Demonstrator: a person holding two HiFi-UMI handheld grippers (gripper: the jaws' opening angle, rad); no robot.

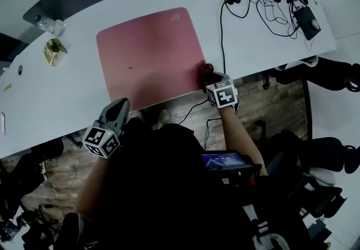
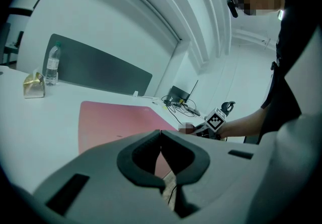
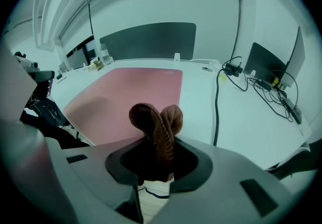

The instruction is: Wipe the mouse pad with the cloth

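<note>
Pinched between the jaws of the right hand-held gripper (image 3: 156, 165): a brown cloth (image 3: 157, 120), bunched, with two rounded folds sticking out past the tips. From the head view, parked at the near right corner of the pink pad (image 1: 149, 52), cloth on or just over that corner; contact not clear. Ahead and to the left of it, the rest of the pad, flat on the white bench (image 1: 56, 94). Just to the right, a black cable (image 1: 221, 30) running across the bench and down over its near edge. Farther ahead to the right, a tangle of wires (image 1: 270, 7) and a dark device (image 1: 306, 20).

Left hand-held gripper (image 1: 119, 107) off the bench, just short of its near edge, close to the pad's near left corner. Jaws pressed together, nothing between them. Straight ahead of it, the pad again. Far ahead to the left, a gold packet (image 2: 33, 86) and, just beyond that, a clear bottle (image 2: 52, 64), both upright on the bench. Off to the right and well apart, the other hand-held gripper with its marker cube (image 2: 216, 121), at the end of a bare forearm.
</note>
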